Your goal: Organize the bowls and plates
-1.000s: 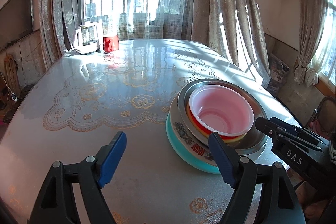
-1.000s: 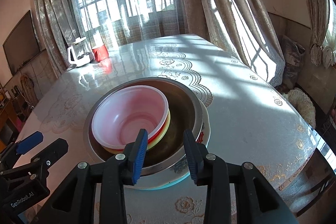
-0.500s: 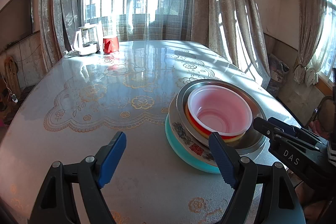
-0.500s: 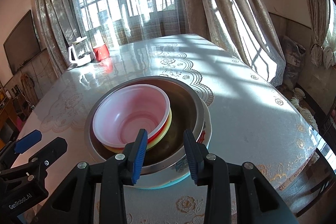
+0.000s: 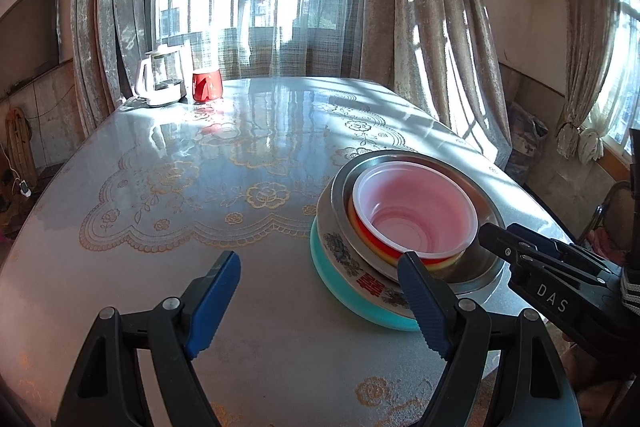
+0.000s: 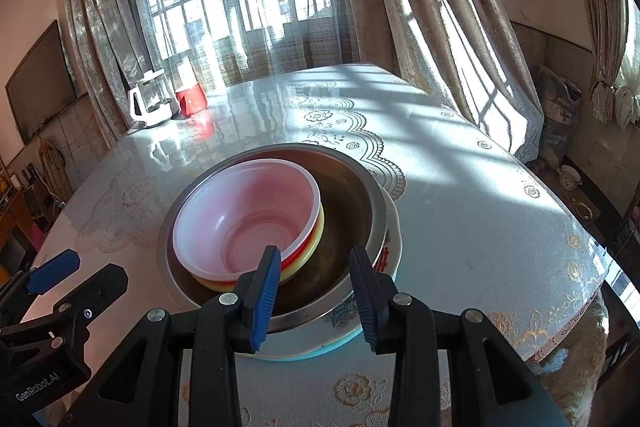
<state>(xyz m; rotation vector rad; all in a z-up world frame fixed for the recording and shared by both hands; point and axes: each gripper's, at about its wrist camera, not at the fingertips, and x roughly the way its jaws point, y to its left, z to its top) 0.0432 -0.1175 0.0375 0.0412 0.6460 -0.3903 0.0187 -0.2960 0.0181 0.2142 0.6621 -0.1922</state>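
Observation:
One stack stands on the table: a teal plate (image 5: 328, 273) at the bottom, a flower-patterned plate (image 5: 340, 247) on it, a steel bowl (image 5: 486, 223) on that, and nested plastic bowls inside, a pink one (image 5: 416, 203) on top. The stack also shows in the right wrist view, with the pink bowl (image 6: 248, 219) and the steel bowl (image 6: 352, 207). My left gripper (image 5: 320, 301) is open and empty, just left of the stack. My right gripper (image 6: 316, 297) is open and empty, its fingers over the stack's near rim.
A white kettle (image 5: 158, 83) and a red cup (image 5: 207, 86) stand at the table's far left corner. Curtains and windows lie behind. The table's right edge (image 6: 592, 267) is close to the stack. The lace-patterned tabletop (image 5: 180, 187) stretches left of the stack.
Both grippers have pulled back slightly from the stack. The stack has not moved. Both stay open.

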